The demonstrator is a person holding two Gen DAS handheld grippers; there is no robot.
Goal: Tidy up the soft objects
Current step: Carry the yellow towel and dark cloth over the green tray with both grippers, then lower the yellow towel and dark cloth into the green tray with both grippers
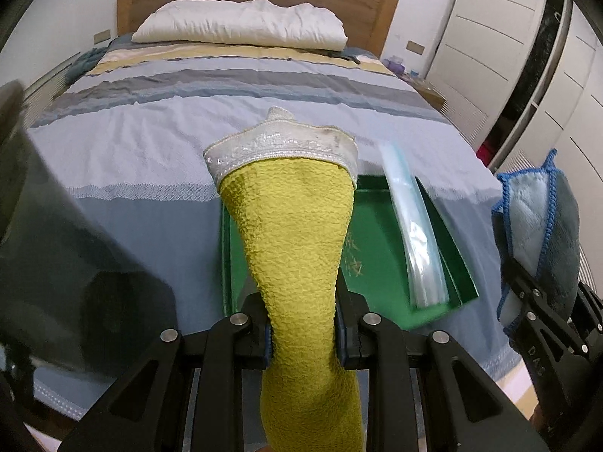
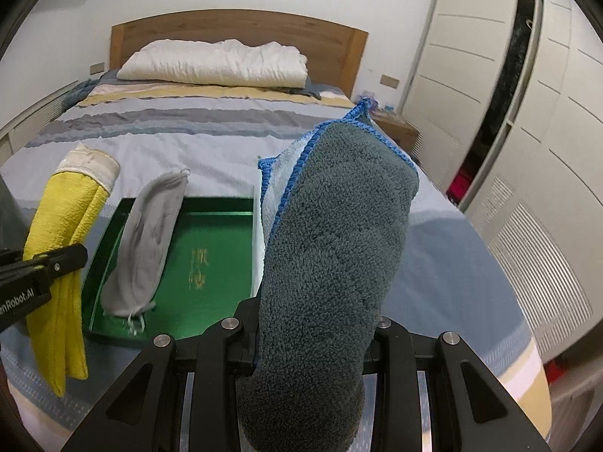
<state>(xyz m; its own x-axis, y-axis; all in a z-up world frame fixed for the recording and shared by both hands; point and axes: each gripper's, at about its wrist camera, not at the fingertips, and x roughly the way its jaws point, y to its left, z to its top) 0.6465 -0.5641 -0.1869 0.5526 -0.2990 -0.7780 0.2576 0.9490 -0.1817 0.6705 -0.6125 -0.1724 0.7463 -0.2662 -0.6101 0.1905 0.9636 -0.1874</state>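
Note:
My left gripper [image 1: 301, 335] is shut on a yellow cloth with a white band [image 1: 294, 233], held upright above the near left part of a green tray [image 1: 377, 263] on the bed. My right gripper [image 2: 316, 342] is shut on a dark grey-blue towel with blue edging [image 2: 335, 245], held above the tray's right side [image 2: 211, 233]. The yellow cloth [image 2: 68, 226] and left gripper [image 2: 45, 263] show at left in the right wrist view. The towel [image 1: 539, 233] shows at right in the left wrist view. A grey pouch [image 2: 147, 241] leans on the tray's left rim. A pale blue plastic-wrapped item [image 1: 414, 233] leans on the tray's right side.
The bed [image 1: 188, 150] has a striped blue and grey cover and a white pillow [image 1: 241, 26] by the wooden headboard. White wardrobes [image 2: 508, 113] stand to the right. A bedside table [image 2: 395, 128] is beside the bed's far right corner.

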